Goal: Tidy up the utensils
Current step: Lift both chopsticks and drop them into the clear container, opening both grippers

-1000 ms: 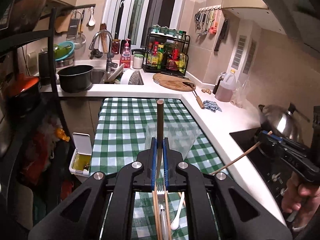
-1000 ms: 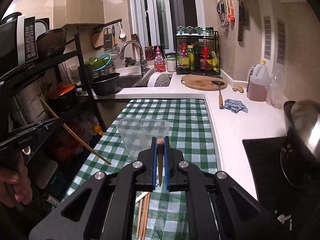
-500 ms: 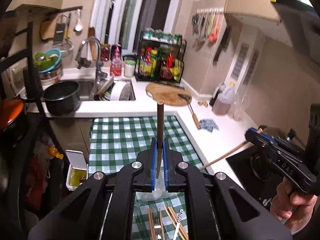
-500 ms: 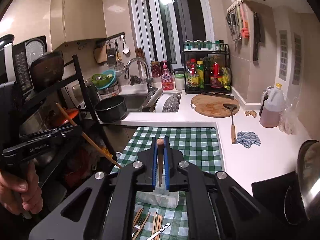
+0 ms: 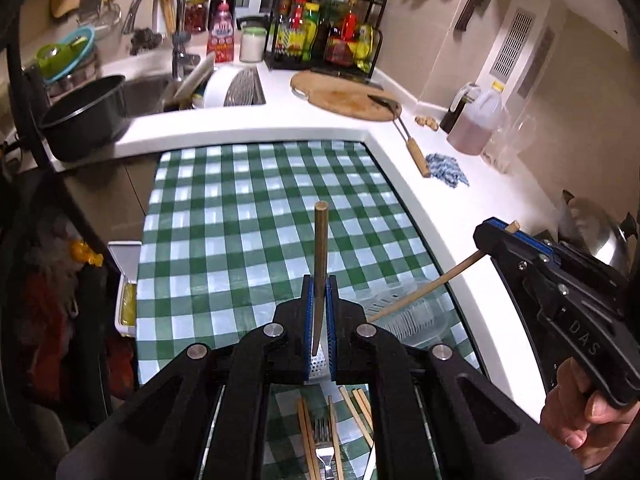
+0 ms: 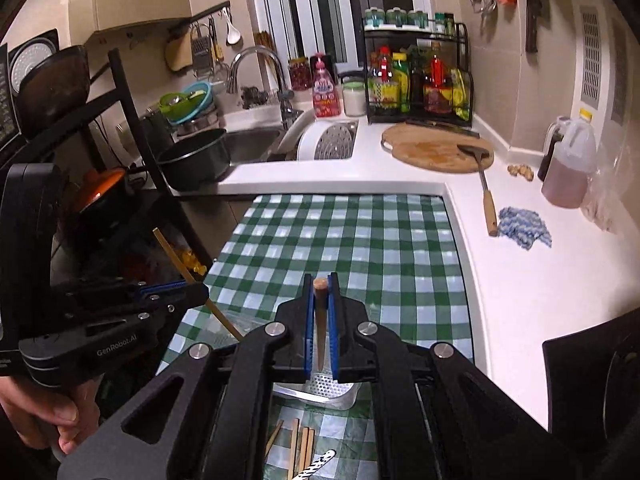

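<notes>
My left gripper (image 5: 319, 285) is shut on a brown wooden chopstick (image 5: 320, 240) that sticks up past its fingertips over the green checked tablecloth (image 5: 248, 216). My right gripper (image 6: 320, 282) is shut on a second chopstick (image 6: 319, 286). In the left wrist view that right gripper (image 5: 494, 233) holds its chopstick (image 5: 424, 290) slanting down into a clear plastic container (image 5: 416, 314). A perforated metal holder (image 6: 332, 386) lies just below the fingers. Loose chopsticks (image 5: 308, 436) and a fork (image 5: 324, 440) lie on the cloth near me.
A white counter (image 6: 520, 280) wraps the table at the back and right, with a cutting board (image 6: 432, 148), a spatula (image 6: 488, 200), a blue cloth (image 6: 524, 232) and an oil jug (image 6: 568, 172). A black pot (image 6: 196, 156) sits by the sink. A dark rack (image 6: 120, 92) stands left.
Both grippers have moved forward over the table and tipped downward, each still shut on its chopstick. The clear container, ahead of them before, now lies under and beside the fingers.
</notes>
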